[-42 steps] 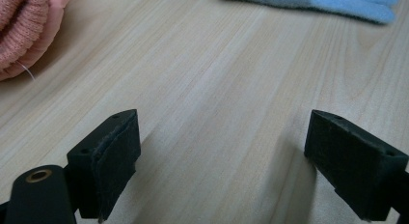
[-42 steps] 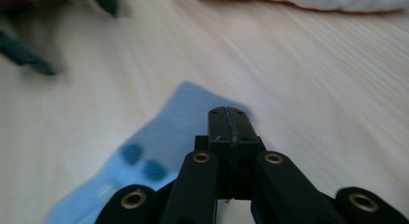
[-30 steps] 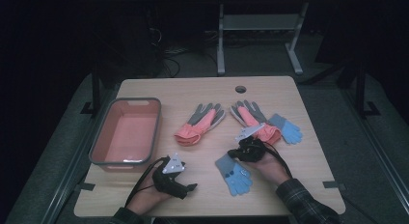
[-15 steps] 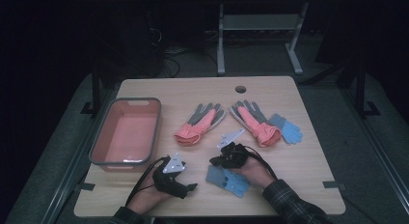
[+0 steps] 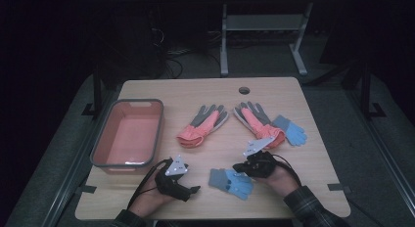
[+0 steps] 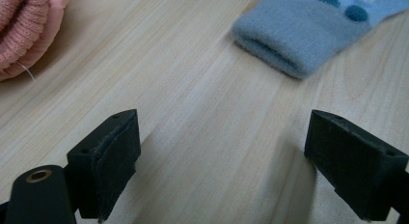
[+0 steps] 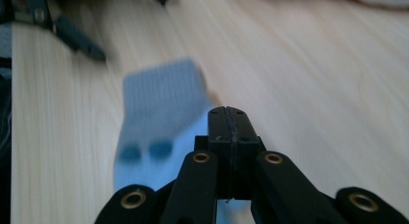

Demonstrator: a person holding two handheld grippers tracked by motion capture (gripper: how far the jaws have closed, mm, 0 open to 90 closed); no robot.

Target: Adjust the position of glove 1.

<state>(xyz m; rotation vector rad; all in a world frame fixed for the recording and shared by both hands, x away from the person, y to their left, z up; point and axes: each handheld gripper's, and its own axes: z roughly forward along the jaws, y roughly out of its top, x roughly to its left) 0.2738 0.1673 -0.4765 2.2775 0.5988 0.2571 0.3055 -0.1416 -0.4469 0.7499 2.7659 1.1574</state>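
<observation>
Right gripper (image 5: 241, 167) is clenching the blue glove (image 5: 231, 181), dragging it on the wood table (image 5: 313, 158). Left gripper (image 5: 195, 190) is resting with jaws spread and nothing between them, glove cuff just ahead. Beyond: pink gloves (image 5: 203, 126), red bin (image 5: 128, 135), dark floor (image 5: 342, 65).
</observation>
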